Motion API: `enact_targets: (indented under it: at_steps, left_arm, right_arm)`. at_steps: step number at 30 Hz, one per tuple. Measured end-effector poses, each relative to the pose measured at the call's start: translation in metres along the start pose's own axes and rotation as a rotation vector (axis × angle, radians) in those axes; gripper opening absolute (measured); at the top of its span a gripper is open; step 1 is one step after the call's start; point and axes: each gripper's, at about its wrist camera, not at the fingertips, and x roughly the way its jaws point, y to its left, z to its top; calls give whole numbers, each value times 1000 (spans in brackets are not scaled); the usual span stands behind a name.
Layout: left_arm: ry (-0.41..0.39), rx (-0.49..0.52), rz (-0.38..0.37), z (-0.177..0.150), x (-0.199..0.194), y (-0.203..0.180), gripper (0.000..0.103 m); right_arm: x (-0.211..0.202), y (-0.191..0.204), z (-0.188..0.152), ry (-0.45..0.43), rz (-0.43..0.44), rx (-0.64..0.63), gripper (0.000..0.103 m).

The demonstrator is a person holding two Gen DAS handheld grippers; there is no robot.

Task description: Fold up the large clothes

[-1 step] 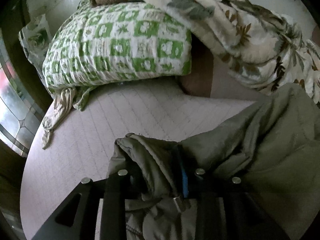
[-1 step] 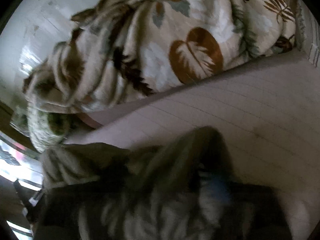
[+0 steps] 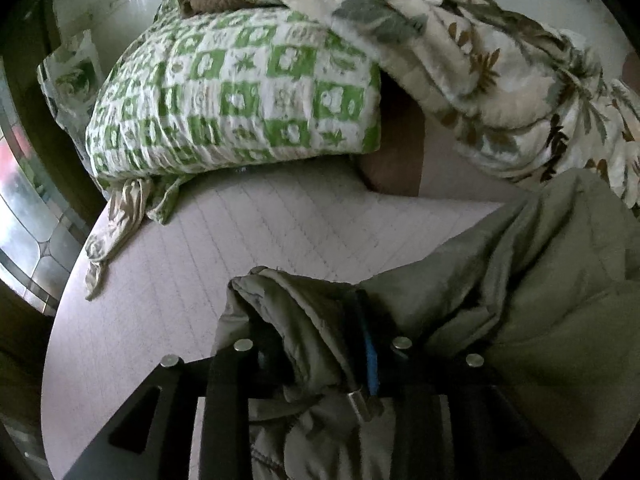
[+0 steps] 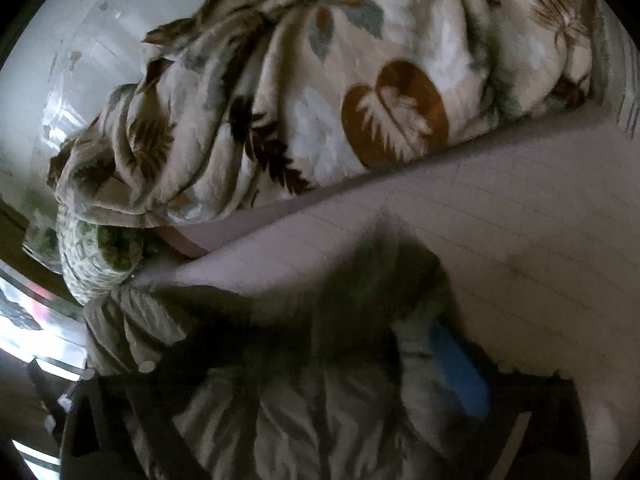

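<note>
An olive-green padded jacket [image 3: 540, 288] lies bunched on the pale quilted bed [image 3: 248, 248]. My left gripper [image 3: 320, 360] is shut on a fold of the jacket's edge near its zipper, and the cloth bulges up between the black fingers [image 3: 224, 392]. The rest of the jacket trails off to the right. In the right wrist view the same jacket [image 4: 280, 400] fills the lower frame, blurred. My right gripper [image 4: 320, 380] is shut on a bunch of it, with a blue pad [image 4: 460, 372] showing at the right.
A green-and-white checked pillow [image 3: 232, 96] lies at the back left of the bed. A cream leaf-print blanket [image 3: 500, 80] is heaped along the back, also in the right wrist view [image 4: 340, 100]. A window [image 3: 24, 200] is at the left.
</note>
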Motion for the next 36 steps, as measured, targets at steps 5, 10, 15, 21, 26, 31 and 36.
enact_targets:
  at_steps: [5, 10, 15, 21, 26, 31, 36]
  left_arm:
    - [-2, -27, -26, 10, -19, 6, 34]
    - [-2, -69, -68, 19, -42, 18, 36]
    - [9, -81, -109, 22, -61, 20, 58]
    - [-73, -7, -45, 22, -93, 12, 93]
    - [-37, 4, -160, 3, -105, -12, 93]
    - [15, 37, -264, -20, -100, -53, 93]
    - [12, 138, -222, -31, -93, -98, 88]
  right_arm:
    - [-22, 6, -9, -12, -9, -35, 103]
    - [-45, 15, -18, -18, -25, -83, 103]
    - [-63, 20, -25, -16, -14, -98, 103]
    - [-81, 26, -48, -15, 3, -132, 103]
    - [-86, 31, -68, -6, 10, -143, 103]
    - [-77, 43, -93, 47, 7, -190, 103]
    - [-65, 57, -108, 80, -21, -266, 103]
